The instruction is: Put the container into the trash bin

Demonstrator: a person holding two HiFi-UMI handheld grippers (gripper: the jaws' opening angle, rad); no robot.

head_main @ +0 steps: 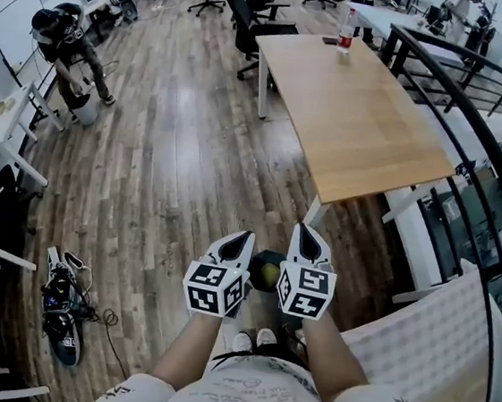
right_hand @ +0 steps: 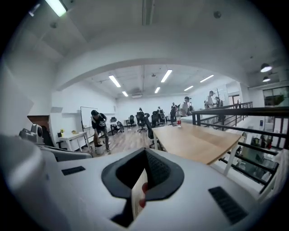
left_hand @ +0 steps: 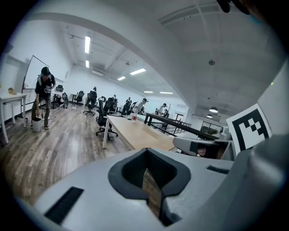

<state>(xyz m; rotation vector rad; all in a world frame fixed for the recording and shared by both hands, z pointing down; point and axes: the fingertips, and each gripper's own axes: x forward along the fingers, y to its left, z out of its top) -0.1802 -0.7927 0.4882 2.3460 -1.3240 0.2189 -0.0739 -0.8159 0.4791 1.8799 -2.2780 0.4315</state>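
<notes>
Holding both grippers out level, left gripper and right gripper, each with jaws pressed together and empty. Between them, lower down, the dark bin stands on the floor near the table; the container I cannot make out.

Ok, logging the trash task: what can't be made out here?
Dark round thing, head view: half hidden between left tongs and right tongs.
Pale bucket by far person, head view: too small to call a bin.
Red sliver in right tongs' slit, right gripper view: too narrow.
</notes>
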